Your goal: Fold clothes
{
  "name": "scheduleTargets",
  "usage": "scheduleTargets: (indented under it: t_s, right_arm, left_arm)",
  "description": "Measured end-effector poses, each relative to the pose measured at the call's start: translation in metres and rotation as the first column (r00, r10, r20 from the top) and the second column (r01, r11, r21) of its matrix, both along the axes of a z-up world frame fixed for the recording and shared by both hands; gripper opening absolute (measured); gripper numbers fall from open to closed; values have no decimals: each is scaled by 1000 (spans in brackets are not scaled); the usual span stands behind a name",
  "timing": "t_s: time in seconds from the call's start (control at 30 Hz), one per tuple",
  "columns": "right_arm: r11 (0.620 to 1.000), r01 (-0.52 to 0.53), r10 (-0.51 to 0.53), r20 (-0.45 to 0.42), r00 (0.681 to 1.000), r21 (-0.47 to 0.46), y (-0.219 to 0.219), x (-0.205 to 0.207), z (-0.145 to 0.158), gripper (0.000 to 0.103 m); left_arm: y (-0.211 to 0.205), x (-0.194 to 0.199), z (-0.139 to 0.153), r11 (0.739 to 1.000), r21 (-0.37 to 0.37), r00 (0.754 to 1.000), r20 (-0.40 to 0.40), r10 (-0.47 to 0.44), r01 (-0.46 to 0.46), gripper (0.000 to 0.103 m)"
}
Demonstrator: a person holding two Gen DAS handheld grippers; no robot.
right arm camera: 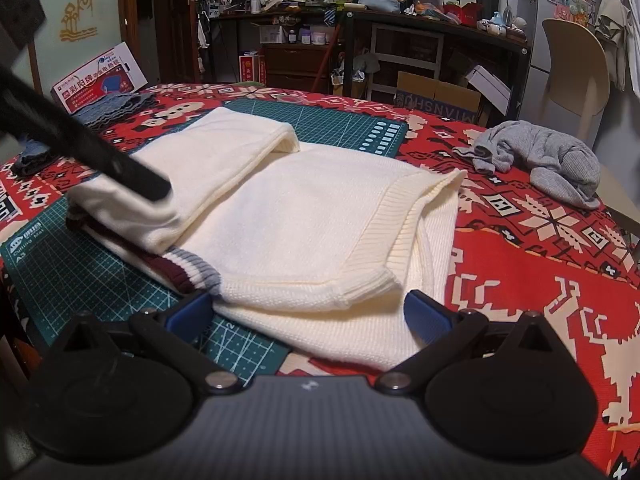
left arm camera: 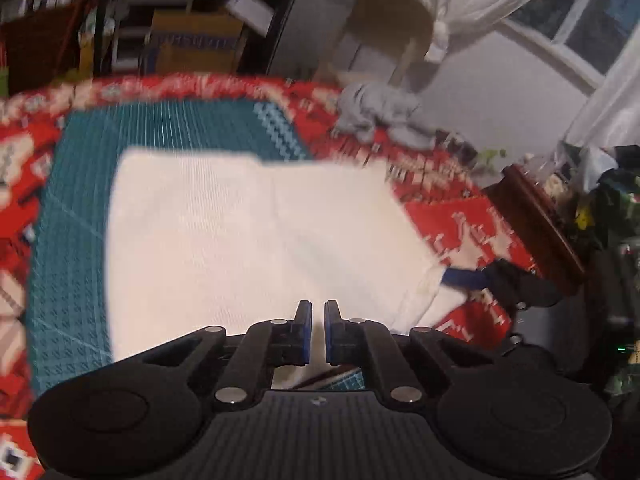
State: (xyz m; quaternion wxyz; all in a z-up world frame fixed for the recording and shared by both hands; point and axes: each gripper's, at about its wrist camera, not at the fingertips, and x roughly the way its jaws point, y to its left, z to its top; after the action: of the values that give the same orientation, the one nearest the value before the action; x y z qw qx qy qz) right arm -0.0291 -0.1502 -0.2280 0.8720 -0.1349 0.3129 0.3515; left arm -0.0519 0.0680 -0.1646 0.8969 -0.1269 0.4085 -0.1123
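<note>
Indoors, a table draped in a red patterned cloth (right arm camera: 532, 236) fills both views, with a green cutting mat (right arm camera: 84, 268) laid across its middle. On the mat lies a cream knitted sweater (right arm camera: 304, 220), partly folded, its right side hanging past the mat onto the cloth; a sleeve (right arm camera: 224, 152) is doubled back over the body, and a grey-and-maroon striped trim (right arm camera: 188, 270) shows at the near left edge. A crumpled grey garment (right arm camera: 548, 160) sits well apart at the far right of the table, and folded blue denim (right arm camera: 112, 108) rests at the far left beside a red-and-white box (right arm camera: 100, 76). The left gripper (left arm camera: 318, 316) comes down onto the sweater's left fold; its jaws stand nearly together, a slim gap between the blue pads, with white knit beneath them, though whether they pinch it cannot be told. The right gripper (right arm camera: 308, 312) hovers at the sweater's near edge, jaws spread wide, the ribbed hem between them and neither pad pressing it.
</note>
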Motion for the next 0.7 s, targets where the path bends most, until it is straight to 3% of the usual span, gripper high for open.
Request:
scheduleTargets:
  t_s: [0.1, 0.3, 0.7]
  right_arm:
    - [1000, 0, 0, 0, 1000, 0, 0, 0, 0, 102]
    - [1000, 0, 0, 0, 1000, 0, 0, 0, 0, 102]
    - [1000, 0, 0, 1, 1000, 2, 0, 1, 0, 102]
  left_arm:
    - [12, -7, 9, 999, 32, 999, 26, 35, -36, 6]
    - [34, -4, -23, 994, 74, 994, -63, 87, -82, 7]
    - [27, -13, -22, 997, 28, 996, -63, 67, -66, 6]
